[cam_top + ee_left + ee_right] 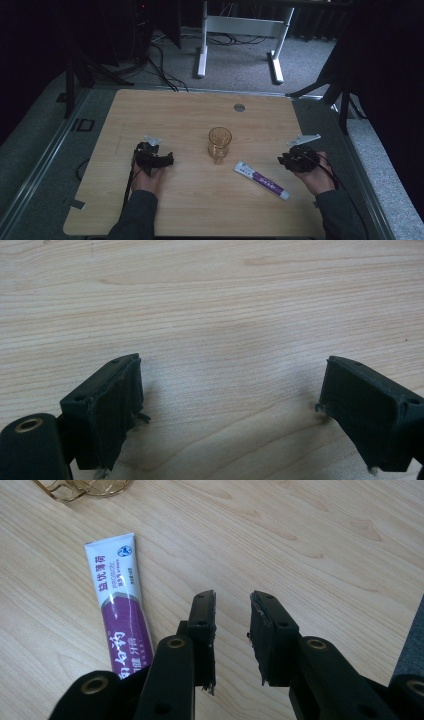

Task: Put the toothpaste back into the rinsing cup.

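The white-and-purple toothpaste tube (pixel 261 180) is laid flat on the light wooden surface (pixel 190 115), cap pointing near-right, beside the clenched, empty right tongs (pixel 286 159); the left tongs (pixel 167 159) are held released. Open room is left all round, near an amber glass cup (pixel 219 144).

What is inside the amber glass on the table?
The amber glass looks empty: only the wooden table shows through its see-through wall. Its bottom is too dim to rule out something small.

On table (pixel 150 110): 1 glass (pixel 219 144), 1 toothpaste tube (pixel 261 180), 2 grippers, left (pixel 159 161) and right (pixel 289 161), 1 per hand.
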The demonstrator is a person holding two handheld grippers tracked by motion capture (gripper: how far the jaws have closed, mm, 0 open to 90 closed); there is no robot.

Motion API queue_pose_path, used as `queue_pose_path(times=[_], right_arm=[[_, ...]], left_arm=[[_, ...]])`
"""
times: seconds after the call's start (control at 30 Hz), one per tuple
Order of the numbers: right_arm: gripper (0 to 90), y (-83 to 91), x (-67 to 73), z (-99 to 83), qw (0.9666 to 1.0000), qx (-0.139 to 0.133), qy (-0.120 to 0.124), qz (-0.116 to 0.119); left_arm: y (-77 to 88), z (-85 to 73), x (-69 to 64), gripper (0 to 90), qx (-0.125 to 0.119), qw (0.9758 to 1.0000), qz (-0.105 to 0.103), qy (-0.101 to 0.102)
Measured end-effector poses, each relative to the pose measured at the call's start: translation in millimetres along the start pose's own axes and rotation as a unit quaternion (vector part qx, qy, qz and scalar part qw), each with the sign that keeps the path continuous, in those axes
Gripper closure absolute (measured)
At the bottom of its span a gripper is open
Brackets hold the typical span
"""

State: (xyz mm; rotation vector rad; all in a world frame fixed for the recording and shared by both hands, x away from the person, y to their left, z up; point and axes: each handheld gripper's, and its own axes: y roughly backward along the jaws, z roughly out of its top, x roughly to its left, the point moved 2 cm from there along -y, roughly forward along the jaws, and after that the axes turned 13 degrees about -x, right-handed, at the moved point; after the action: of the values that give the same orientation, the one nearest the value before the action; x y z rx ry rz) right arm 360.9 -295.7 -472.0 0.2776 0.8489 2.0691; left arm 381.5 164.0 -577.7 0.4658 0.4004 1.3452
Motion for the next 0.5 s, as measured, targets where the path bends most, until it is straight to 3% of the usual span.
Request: queue_pose_path(times=[0.5], right_arm=[[71.8, 0.6, 2.6, 2.5, 0.9998, 0.013, 0.014, 0.003]], left_arm=[[0.0, 0.0, 0.0, 10.5, 0.0, 1.0, 0.0, 0.0]])
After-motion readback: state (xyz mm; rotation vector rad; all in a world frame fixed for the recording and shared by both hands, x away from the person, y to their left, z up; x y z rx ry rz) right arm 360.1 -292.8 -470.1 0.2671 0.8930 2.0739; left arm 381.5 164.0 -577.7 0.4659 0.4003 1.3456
